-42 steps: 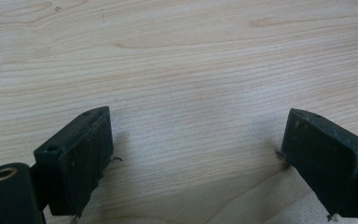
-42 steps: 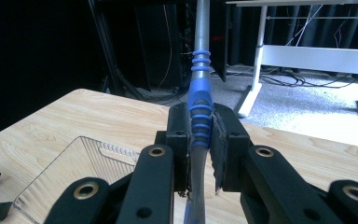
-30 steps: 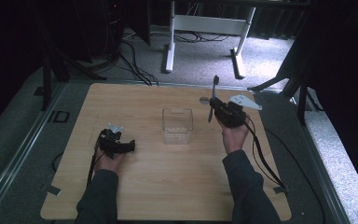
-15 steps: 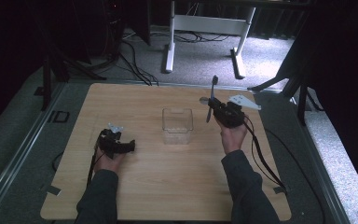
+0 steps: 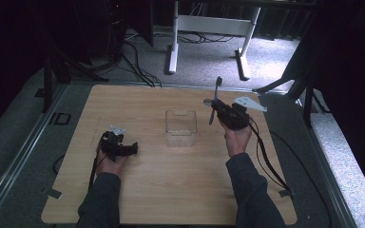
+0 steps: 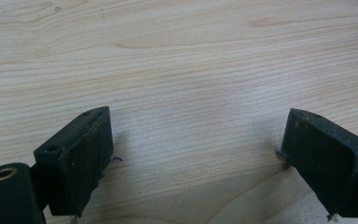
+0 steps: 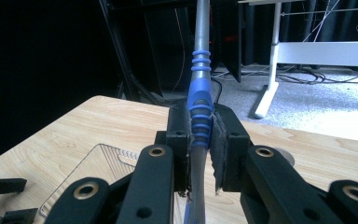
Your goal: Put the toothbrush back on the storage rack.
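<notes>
The right claw grips a blue-handled toothbrush upright, just beside the clear plastic container. Pickup looks done; placing it inside remains. The left claw rests open and empty on the surface.

Light wood table w/ one clear container.
Clear plastic box sits near table centre; small round metal disc far right.
</notes>
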